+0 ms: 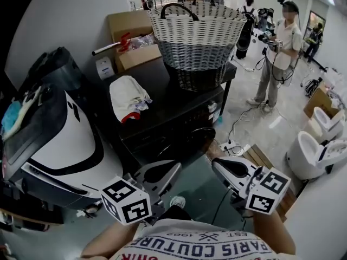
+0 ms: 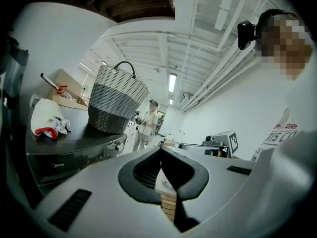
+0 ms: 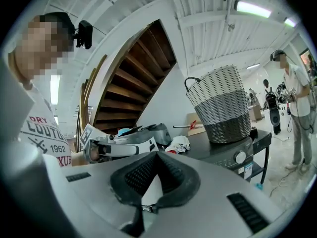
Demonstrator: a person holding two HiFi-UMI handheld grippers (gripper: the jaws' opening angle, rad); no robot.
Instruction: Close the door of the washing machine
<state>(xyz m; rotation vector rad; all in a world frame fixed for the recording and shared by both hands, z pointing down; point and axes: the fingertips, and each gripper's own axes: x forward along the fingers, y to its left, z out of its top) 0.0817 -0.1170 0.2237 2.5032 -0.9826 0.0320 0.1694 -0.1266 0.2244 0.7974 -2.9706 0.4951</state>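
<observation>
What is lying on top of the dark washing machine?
A white-and-grey woven basket and a crumpled white cloth with red trim rest on the washing machine. The basket's bottom inside is hidden.

The person wears a white lettered T-shirt [image 1: 206, 246]. The grey left gripper [image 1: 172, 169] and right gripper [image 1: 219, 166] bear black-and-white marker cubes [image 1: 126, 202].

Black front-load washing machine [image 1: 168, 104] upright; round door [image 1: 201, 134] barely visible.

The left tongs [image 1: 172, 168] and right tongs [image 1: 217, 166] are held low and near, side by side, tips pointing far, each with jaws pressed together, empty.
</observation>
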